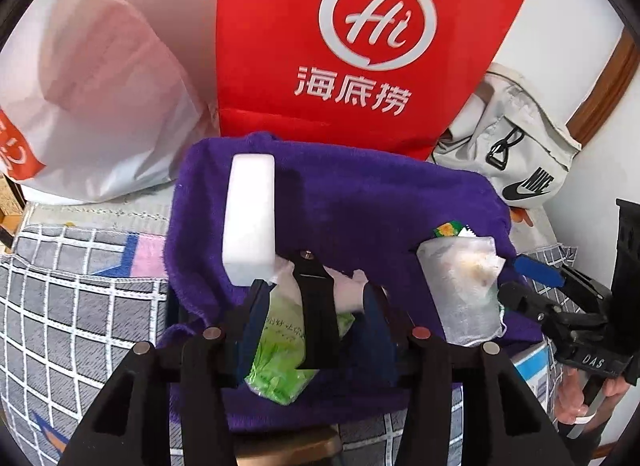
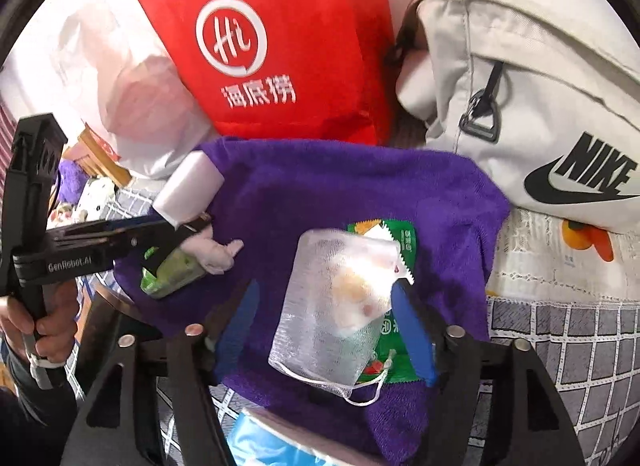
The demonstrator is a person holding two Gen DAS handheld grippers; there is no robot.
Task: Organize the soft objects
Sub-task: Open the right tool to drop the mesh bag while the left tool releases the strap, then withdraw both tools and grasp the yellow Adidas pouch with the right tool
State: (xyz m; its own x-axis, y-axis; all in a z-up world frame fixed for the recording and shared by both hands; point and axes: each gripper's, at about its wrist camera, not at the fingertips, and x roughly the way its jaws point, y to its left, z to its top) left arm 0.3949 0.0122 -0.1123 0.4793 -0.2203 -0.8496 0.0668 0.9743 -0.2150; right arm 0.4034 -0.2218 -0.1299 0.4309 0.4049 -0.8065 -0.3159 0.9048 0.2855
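- Left gripper (image 1: 312, 302), low centre of its view — fingers spread wide on either side of one green packet (image 1: 280, 350), not pinching it.
- Right gripper (image 2: 328, 306), low centre — blue fingers (image 2: 412, 326) parted around one white mesh pouch (image 2: 340, 306) lying over a green sachet (image 2: 396, 242).
- One white foam block (image 1: 250, 217), centre left, on one purple towel (image 1: 360, 201).
- Behind: one red bag (image 1: 360, 37), one white plastic bag (image 1: 88, 85), one Nike bag (image 2: 540, 105).

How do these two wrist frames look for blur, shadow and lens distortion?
Left wrist: fisheye bends the red bag; gripper shadows fall across the purple towel; white plastic bag soft and bright. Right wrist: Nike bag looms large and curved; mesh pouch slightly smeared.
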